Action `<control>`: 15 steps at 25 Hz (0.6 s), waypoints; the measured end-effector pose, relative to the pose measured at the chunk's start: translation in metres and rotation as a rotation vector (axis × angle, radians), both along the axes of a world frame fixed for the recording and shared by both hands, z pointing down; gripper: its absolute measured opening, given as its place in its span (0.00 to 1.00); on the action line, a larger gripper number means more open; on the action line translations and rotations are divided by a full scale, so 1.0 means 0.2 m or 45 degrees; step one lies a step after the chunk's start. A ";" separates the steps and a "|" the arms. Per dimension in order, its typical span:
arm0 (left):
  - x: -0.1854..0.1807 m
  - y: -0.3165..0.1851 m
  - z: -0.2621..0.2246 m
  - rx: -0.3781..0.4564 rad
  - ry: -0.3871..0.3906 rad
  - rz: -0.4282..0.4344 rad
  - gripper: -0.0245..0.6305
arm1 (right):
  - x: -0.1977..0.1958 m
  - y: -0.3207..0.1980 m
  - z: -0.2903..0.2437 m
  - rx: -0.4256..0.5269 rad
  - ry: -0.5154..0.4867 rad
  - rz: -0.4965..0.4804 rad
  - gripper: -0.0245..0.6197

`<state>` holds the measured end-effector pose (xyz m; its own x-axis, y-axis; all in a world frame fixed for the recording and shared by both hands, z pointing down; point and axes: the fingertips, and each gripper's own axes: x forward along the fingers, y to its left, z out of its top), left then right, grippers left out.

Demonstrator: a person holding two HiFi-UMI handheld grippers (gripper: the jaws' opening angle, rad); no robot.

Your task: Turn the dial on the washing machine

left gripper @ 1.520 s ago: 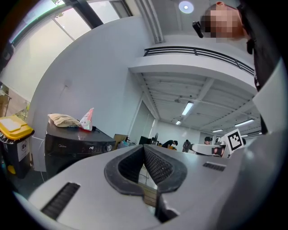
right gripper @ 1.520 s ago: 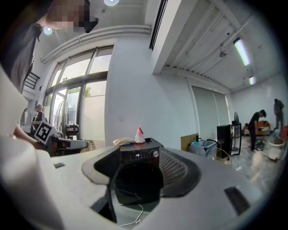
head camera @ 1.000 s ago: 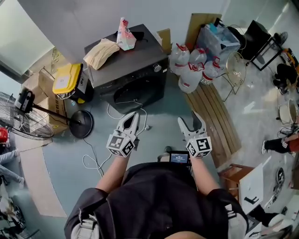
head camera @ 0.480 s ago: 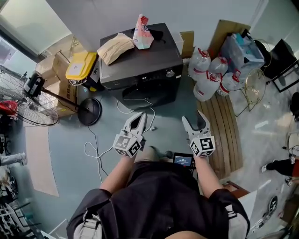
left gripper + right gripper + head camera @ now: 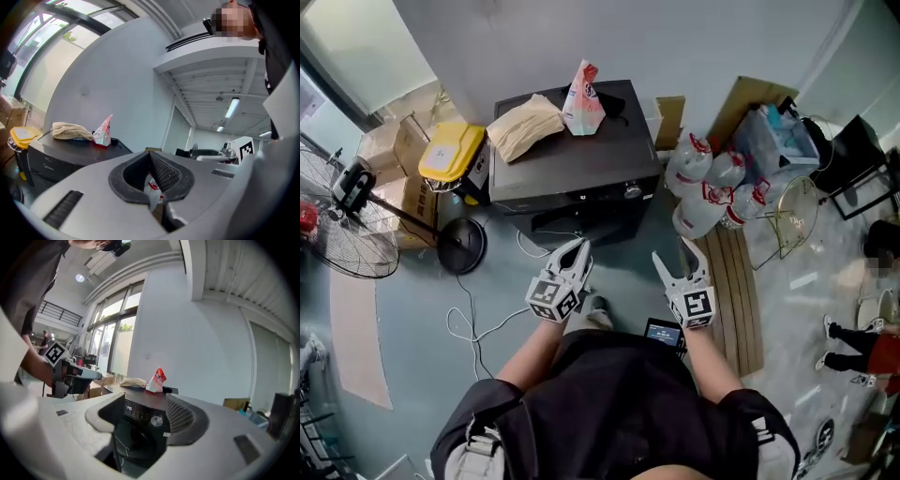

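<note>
Stepping in has brought the washing machine (image 5: 572, 155) squarer ahead and both tongs nearer its front. Its dial (image 5: 156, 420) sits at the right end of the panel, framed between the parted jaws of my right tongs (image 5: 673, 253) but well short of contact. My left tongs (image 5: 579, 246) are closed at the tips, holding nothing. The trouble I foresee is that the knob is small and looks smooth. A shallow or off-centre grip could slip round it without turning it, or nudge the controls beside it. A white cable (image 5: 473, 319) loops on the floor near my feet, and catching it mid-reach would jerk my aim.
</note>
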<state>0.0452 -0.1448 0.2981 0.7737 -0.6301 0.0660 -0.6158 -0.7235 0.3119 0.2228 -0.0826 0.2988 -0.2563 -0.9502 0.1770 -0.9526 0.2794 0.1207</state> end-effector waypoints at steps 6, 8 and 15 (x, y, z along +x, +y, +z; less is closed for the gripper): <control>0.07 -0.20 0.04 -0.033 0.058 -0.014 0.03 | 0.03 -0.22 -0.01 0.002 0.251 -0.064 0.46; 0.07 -0.25 0.05 -0.040 0.068 -0.017 0.03 | 0.03 -0.28 0.02 -0.006 0.299 -0.082 0.46; 0.10 -0.36 0.09 -0.054 0.025 -0.108 0.03 | -0.01 -0.46 0.01 0.051 0.609 -0.266 0.46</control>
